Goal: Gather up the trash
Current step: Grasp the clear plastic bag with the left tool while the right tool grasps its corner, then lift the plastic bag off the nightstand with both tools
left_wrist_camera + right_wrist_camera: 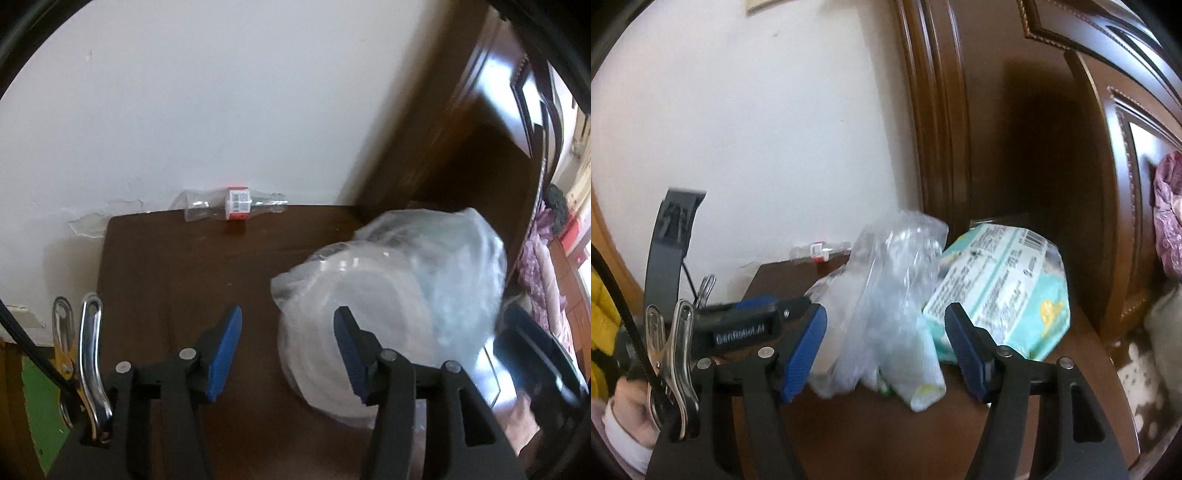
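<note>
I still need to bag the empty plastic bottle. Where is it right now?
The plastic bottle lies on its side at the far edge of the brown table, against the white wall, left of the clear plastic bag.

brown table (166,266), clear bag (406,280)

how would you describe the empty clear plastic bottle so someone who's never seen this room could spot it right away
Start at the dark brown wooden table that stands against the white wall. Along its far edge, right at the wall, the crushed clear plastic bottle lies on its side. It alone wears a red and white label band, unlike the crumpled clear plastic bag and the pale green printed packet nearer the wooden cabinet.
</note>
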`<state>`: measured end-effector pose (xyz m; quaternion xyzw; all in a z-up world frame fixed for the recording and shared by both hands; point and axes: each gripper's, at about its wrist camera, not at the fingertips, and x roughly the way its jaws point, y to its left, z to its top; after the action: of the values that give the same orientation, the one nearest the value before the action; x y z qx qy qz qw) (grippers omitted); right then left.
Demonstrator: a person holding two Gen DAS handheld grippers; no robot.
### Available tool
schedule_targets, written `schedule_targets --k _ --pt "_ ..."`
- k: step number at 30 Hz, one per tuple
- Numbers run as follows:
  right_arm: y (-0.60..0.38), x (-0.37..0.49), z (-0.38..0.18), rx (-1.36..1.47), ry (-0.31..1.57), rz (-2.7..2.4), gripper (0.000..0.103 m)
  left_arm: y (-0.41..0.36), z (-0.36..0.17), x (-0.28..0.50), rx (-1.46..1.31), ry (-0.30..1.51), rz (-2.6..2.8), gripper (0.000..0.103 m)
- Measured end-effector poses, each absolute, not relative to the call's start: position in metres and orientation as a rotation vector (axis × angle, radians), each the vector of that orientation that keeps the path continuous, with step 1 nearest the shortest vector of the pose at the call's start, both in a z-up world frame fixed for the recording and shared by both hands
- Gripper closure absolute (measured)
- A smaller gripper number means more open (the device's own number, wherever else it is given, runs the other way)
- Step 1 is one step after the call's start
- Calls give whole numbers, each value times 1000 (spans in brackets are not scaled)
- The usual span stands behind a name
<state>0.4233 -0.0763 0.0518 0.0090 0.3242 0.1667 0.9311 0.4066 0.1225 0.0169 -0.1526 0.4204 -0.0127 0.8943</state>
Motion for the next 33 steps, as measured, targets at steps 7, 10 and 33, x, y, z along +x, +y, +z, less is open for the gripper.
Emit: schedule_targets --k 7,10,33 --pt "-59 457 35 6 773 323 72 135 -1 412 -427 872 -74 39" --pt "-57 460 29 7 790 333 82 132 -3 411 -445 864 -103 37" --pt "-35 383 57 59 717 517 99 139 45 338 -411 821 -188 99"
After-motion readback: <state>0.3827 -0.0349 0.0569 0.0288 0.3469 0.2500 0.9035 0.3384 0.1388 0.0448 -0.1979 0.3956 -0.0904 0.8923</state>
